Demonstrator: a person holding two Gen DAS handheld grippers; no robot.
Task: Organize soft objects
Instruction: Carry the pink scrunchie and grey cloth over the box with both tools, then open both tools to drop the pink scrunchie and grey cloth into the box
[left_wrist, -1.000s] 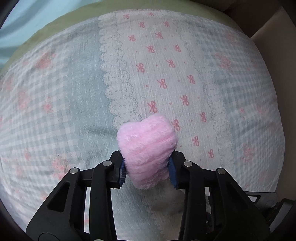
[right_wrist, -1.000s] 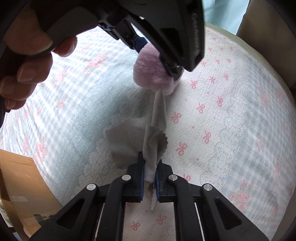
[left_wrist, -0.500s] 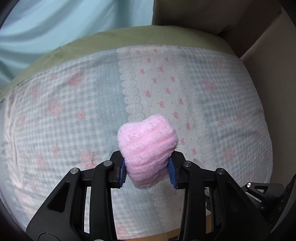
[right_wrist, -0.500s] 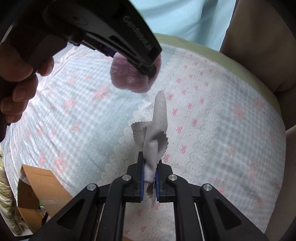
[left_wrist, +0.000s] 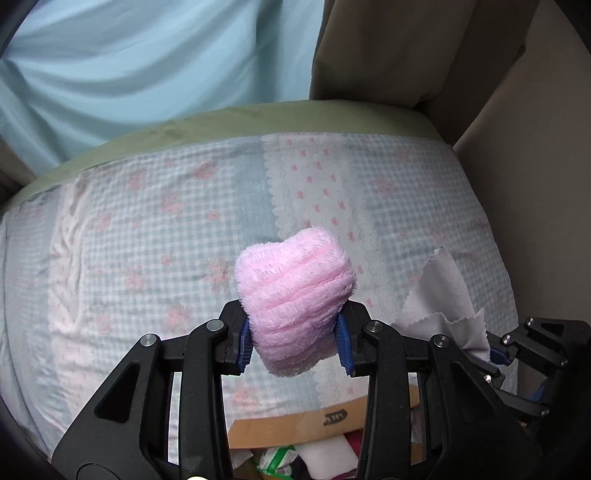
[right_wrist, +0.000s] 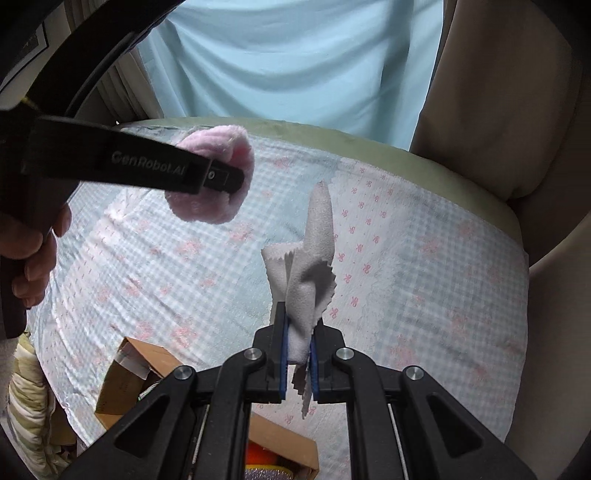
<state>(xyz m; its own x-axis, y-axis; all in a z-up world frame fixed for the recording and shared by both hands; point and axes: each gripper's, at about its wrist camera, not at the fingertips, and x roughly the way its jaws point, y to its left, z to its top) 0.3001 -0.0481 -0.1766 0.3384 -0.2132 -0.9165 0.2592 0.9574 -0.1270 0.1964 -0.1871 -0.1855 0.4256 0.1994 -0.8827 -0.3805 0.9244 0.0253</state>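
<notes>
My left gripper is shut on a fluffy pink towel roll and holds it in the air above the bed. The roll also shows at the upper left of the right wrist view, behind the left gripper's black finger. My right gripper is shut on a thin grey cloth with zigzag edges, which stands up from the jaws. That cloth also shows at the right of the left wrist view.
A checked quilt with pink bows covers a green mattress. A cardboard box with mixed items sits below the bed's near edge. A light blue curtain hangs behind; beige cushions stand at right.
Both grippers have lifted and pulled back from the quilt with their loads. The grey cloth has left the bed and hangs free. The box at the bed's edge has come into view.
</notes>
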